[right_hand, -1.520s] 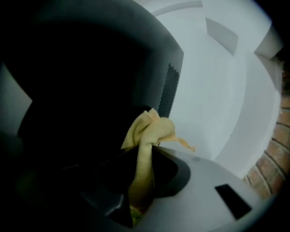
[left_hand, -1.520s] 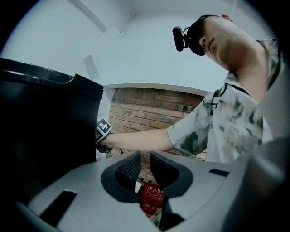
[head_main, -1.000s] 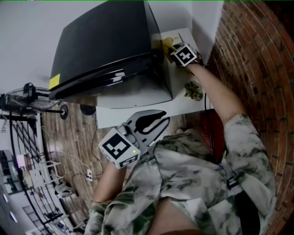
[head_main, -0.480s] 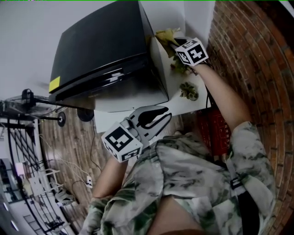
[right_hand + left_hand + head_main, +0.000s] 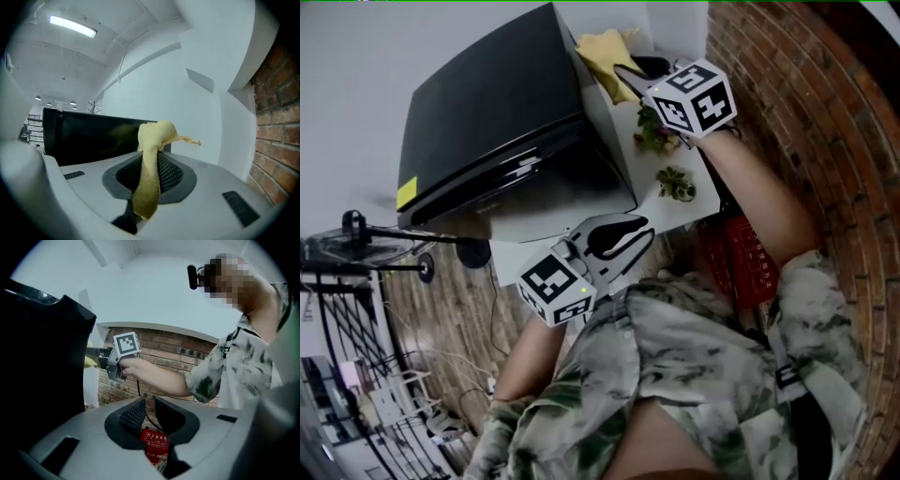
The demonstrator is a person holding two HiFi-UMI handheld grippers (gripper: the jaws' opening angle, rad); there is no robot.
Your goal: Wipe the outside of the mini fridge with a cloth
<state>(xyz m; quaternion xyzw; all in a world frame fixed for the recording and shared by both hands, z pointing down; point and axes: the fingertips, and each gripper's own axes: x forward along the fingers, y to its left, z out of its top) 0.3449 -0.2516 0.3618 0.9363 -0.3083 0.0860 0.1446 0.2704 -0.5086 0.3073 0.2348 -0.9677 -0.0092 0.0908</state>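
The black mini fridge (image 5: 487, 103) stands on a white stand (image 5: 661, 211). Its dark side fills the left of the left gripper view (image 5: 37, 357), and it lies beyond the jaws in the right gripper view (image 5: 93, 136). My right gripper (image 5: 633, 70) is shut on a yellow cloth (image 5: 605, 52) at the fridge's far right top corner. The cloth (image 5: 157, 133) bunches above the jaws and hangs down between them. My left gripper (image 5: 619, 234) hangs in front of the fridge, near my body, its jaws close together with nothing in them. It looks toward the right gripper (image 5: 101, 352).
Two small potted plants (image 5: 675, 183) (image 5: 652, 131) sit on the white stand to the right of the fridge. A brick wall (image 5: 787, 94) runs along the right. A red box (image 5: 750, 262) lies below my right arm. A black fan stand (image 5: 356, 234) is on the left floor.
The right gripper has lifted the cloth from low beside the fridge up to its top right corner. The left gripper has barely moved.
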